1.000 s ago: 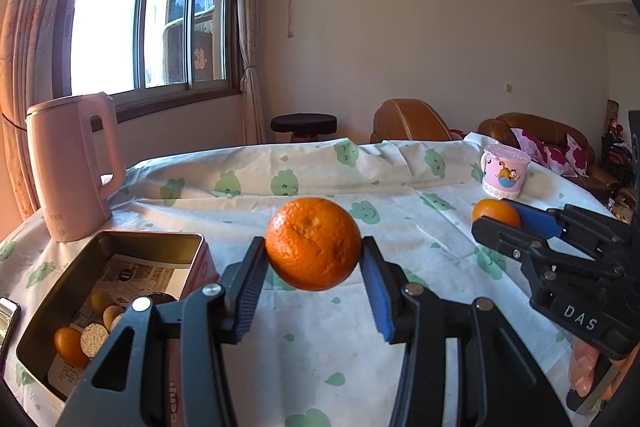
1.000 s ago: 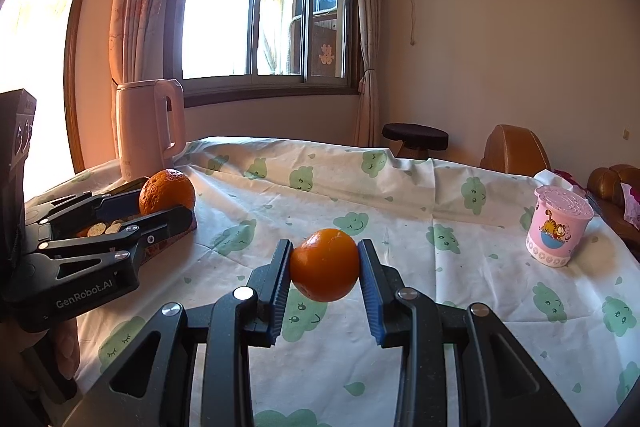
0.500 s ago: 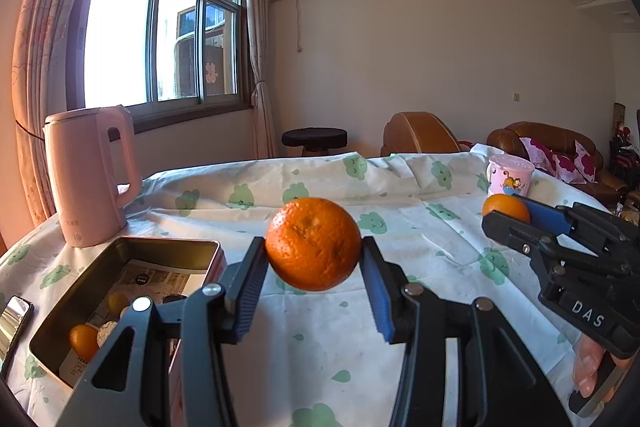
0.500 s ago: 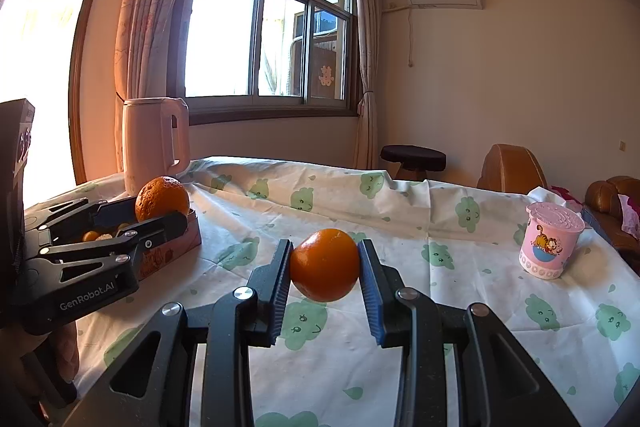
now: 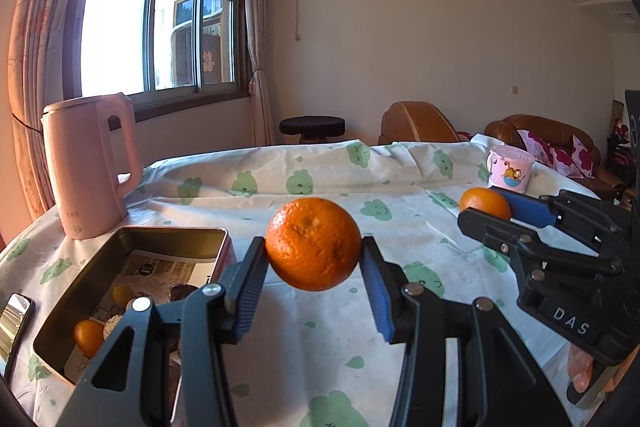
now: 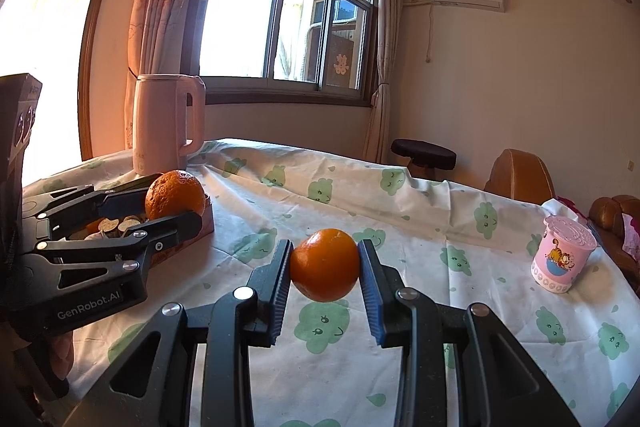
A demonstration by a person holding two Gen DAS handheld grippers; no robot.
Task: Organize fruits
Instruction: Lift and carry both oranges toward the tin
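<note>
My left gripper [image 5: 314, 269] is shut on a large orange [image 5: 313, 243] and holds it above the table, just right of a metal tin [image 5: 120, 259]. The tin holds a small orange [image 5: 89, 335] and several other small items. My right gripper [image 6: 325, 277] is shut on a smaller orange [image 6: 325, 265] above the tablecloth. The right gripper and its orange [image 5: 485, 203] show at the right of the left wrist view. The left gripper with its orange [image 6: 175, 194] shows at the left of the right wrist view, over the tin.
A pink kettle [image 5: 90, 167] stands behind the tin. A pink cartoon cup [image 6: 562, 253] stands at the table's right side. A phone [image 5: 14, 323] lies left of the tin. A white cloth with green prints [image 5: 304, 179] covers the table.
Both grippers have tilted up and shifted slightly with their oranges still held. The tin sits nearer the left gripper in view.
</note>
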